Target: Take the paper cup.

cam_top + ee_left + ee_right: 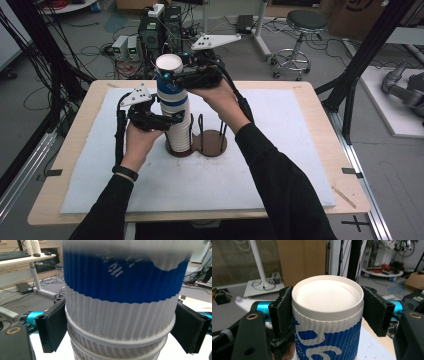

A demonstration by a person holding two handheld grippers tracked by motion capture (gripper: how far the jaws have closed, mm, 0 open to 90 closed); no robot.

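Note:
A tall stack of ribbed white paper cups (181, 132) stands upside down on the left disc of a dark wooden holder (214, 145). The top cup (170, 82), blue and white, sits bottom-up at the stack's head. My right gripper (172, 74) is shut on this top cup (327, 315) just under its rim, one pad on each side (372, 310). My left gripper (175, 120) is lower down, shut on the white cups (120, 322) of the stack, and its black pads (53, 327) press both sides.
The holder's right disc carries thin black upright rods (201, 127) and no cups. A white mat (290, 150) covers most of the wooden table (60, 165). Beyond the far edge are computers (150, 35), cables and a stool (302, 25) on the floor.

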